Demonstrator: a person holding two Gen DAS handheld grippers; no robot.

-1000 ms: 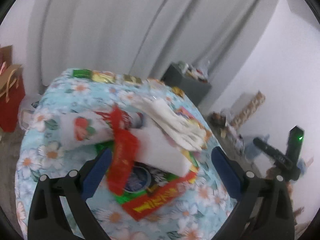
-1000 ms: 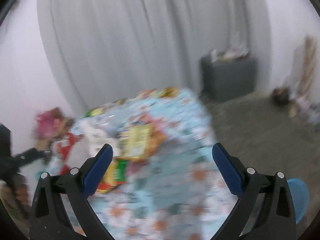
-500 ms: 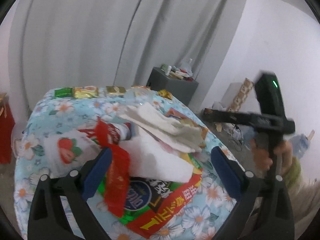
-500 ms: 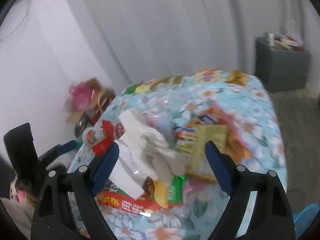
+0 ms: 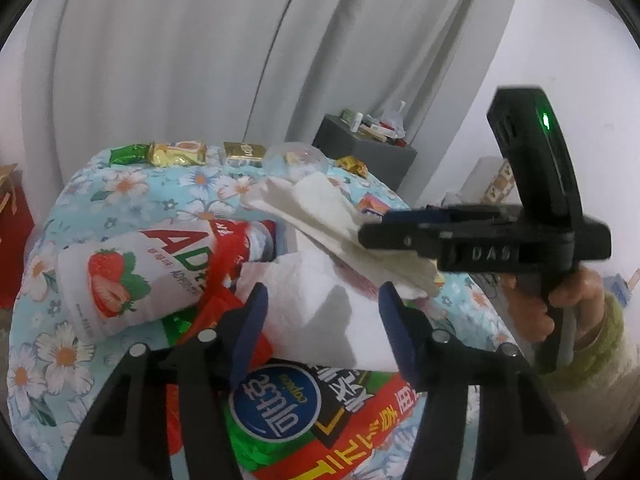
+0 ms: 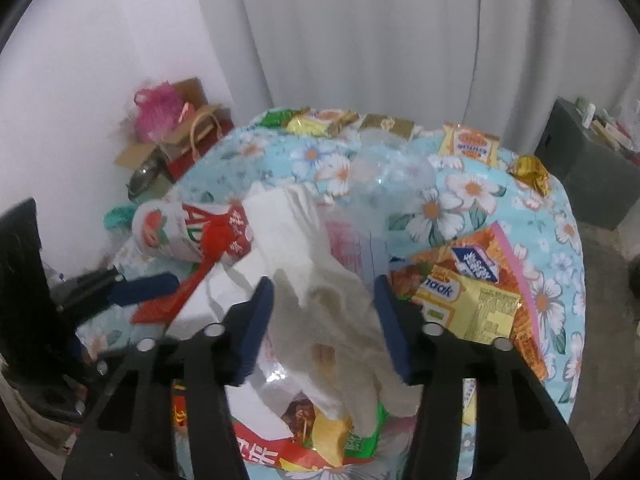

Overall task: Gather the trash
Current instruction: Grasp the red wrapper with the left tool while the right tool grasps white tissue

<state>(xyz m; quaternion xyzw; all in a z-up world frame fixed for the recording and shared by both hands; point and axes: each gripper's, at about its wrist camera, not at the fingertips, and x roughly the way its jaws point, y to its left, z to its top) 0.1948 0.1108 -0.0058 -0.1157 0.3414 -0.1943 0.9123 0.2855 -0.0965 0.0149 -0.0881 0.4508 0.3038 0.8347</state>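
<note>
A heap of trash lies on the round floral table [image 5: 120, 188]. My left gripper [image 5: 324, 312] reaches down over a folded white tissue [image 5: 320, 300], which sits between its closing jaws. The pads stand close beside the paper. My right gripper [image 6: 324, 304] comes in from the right with a crumpled white tissue [image 6: 328, 304] between its closing jaws. The pads are near the tissue's sides. Under and around the tissues lie a strawberry milk bottle [image 5: 116, 284], a red wrapper [image 5: 224, 292], a red-and-green noodle packet [image 5: 320, 420] and a yellow snack packet [image 6: 472, 300].
Small sweets and packets [image 5: 176, 154] line the table's far edge, next to a clear plastic dome [image 5: 296, 160]. A grey cabinet [image 5: 360, 148] stands by the curtain. A red bag [image 5: 12, 240] and a cardboard box [image 6: 160, 148] sit on the floor at the left.
Both grippers have sunk onto the heap and their jaws have narrowed around the tissues. The right gripper has swung in from the table's side to sit over the crumpled tissue.
</note>
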